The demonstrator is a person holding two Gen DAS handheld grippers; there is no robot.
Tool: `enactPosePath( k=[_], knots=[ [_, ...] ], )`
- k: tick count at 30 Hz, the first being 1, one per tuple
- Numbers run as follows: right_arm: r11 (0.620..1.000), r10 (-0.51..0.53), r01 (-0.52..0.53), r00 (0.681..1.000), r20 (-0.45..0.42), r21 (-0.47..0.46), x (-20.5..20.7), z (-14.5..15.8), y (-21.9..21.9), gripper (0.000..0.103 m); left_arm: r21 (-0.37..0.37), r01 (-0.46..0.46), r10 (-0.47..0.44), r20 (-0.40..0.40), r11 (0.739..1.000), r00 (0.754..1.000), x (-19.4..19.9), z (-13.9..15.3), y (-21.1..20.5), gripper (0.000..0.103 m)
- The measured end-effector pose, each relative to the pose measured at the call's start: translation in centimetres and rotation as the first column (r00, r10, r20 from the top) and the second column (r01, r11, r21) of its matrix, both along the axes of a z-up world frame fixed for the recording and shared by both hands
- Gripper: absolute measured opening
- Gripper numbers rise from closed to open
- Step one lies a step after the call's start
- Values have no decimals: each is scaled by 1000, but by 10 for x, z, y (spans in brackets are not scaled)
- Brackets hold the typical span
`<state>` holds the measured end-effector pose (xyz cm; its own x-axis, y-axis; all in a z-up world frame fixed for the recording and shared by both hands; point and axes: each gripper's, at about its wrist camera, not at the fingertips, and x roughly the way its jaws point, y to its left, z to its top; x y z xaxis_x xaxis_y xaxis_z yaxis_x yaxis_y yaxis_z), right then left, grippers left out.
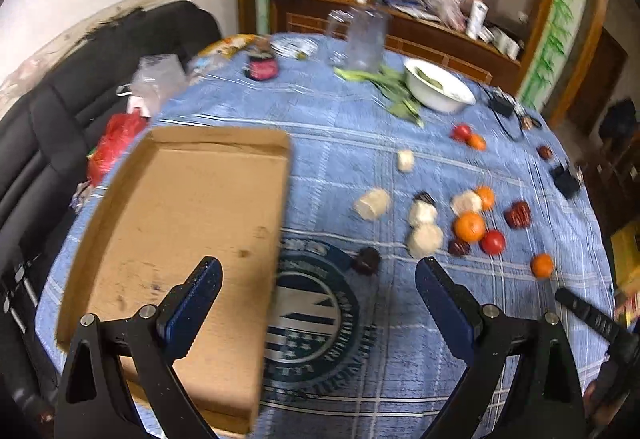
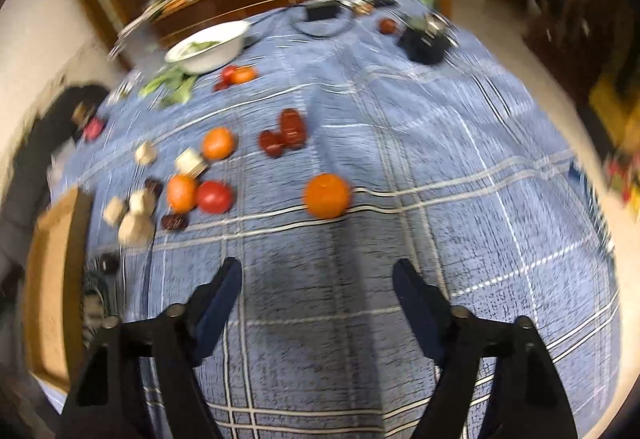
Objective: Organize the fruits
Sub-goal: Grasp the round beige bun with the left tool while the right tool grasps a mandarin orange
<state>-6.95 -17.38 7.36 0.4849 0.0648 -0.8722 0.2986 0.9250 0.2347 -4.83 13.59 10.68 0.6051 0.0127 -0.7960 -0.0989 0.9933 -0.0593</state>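
Observation:
A shallow cardboard tray (image 1: 188, 223) lies empty on the left of the blue checked tablecloth (image 1: 360, 143); its edge shows in the right wrist view (image 2: 48, 279). Scattered fruit lies to the right: oranges (image 1: 469, 226), a red tomato (image 1: 493, 242), pale cut pieces (image 1: 425, 239) and dark red dates (image 1: 517, 214). My left gripper (image 1: 318, 271) is open and empty above the tray's right edge. My right gripper (image 2: 318, 271) is open and empty, just short of a lone orange (image 2: 327, 196). A tomato (image 2: 214, 196) and dates (image 2: 286, 133) lie beyond.
A white bowl (image 1: 438, 87) with greens and loose leaves (image 1: 394, 87) stands at the back, with a clear jar (image 1: 364, 39). Black devices and cables (image 2: 424, 39) lie at the far right. A black sofa (image 1: 60, 127) and bags flank the table's left. A wooden sideboard is behind.

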Motion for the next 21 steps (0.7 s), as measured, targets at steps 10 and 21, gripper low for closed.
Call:
enactPosePath(
  k=[10, 21],
  knots=[
    [997, 64, -64, 998, -9, -31, 21, -14, -8, 51, -113, 221, -234, -113, 969, 966, 40, -34, -54, 68],
    [992, 129, -129, 991, -25, 6, 58, -29, -3, 51, -53, 297, -301, -146, 954, 942, 86, -60, -77, 65]
  ],
)
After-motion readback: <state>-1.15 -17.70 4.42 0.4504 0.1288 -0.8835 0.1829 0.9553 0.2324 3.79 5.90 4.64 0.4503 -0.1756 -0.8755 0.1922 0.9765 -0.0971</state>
